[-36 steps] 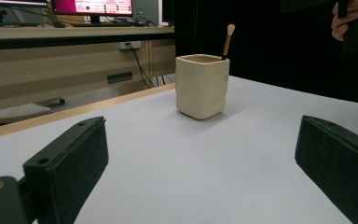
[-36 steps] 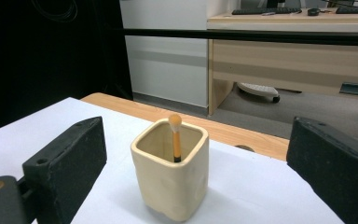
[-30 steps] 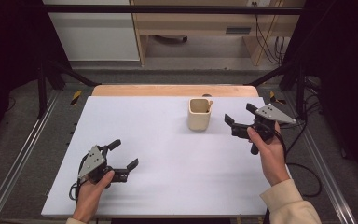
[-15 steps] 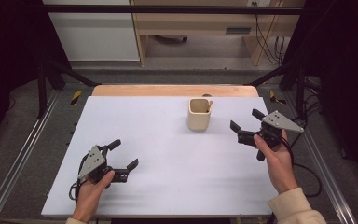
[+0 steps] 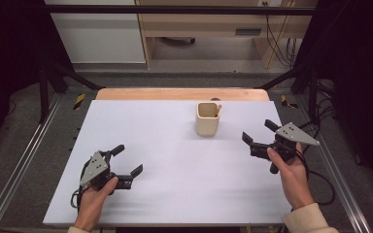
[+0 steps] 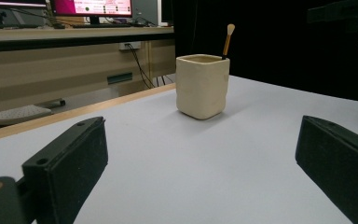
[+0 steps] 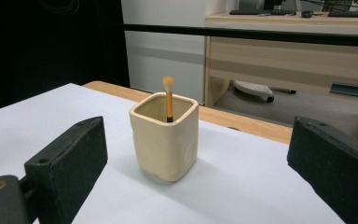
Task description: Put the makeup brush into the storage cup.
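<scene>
Cream ceramic square cup [image 5: 207, 119] upright at the white table's [image 5: 165, 160] far side, thin wooden brush [image 7: 168, 99] standing inside.
Right gripper [image 5: 261, 137] near it, jaws wide, holding nothing; left gripper [image 5: 126, 163] well apart, also wide and empty. Risk: a jaw clipping the rim tips the cup, or a loose pinch lets the slim brush slip.

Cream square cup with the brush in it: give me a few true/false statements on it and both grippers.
1. The cream square ceramic cup stands upright on the white table. True.
2. The right gripper is shut on the cup. False: its jaws are open, apart from the cup.
3. A wooden-handled brush stands in the cup, bristles up. True.
4. The left gripper holds the brush. False: it is open, empty, near the table's front edge.
5. The cup lies tipped over. False: upright.
</scene>
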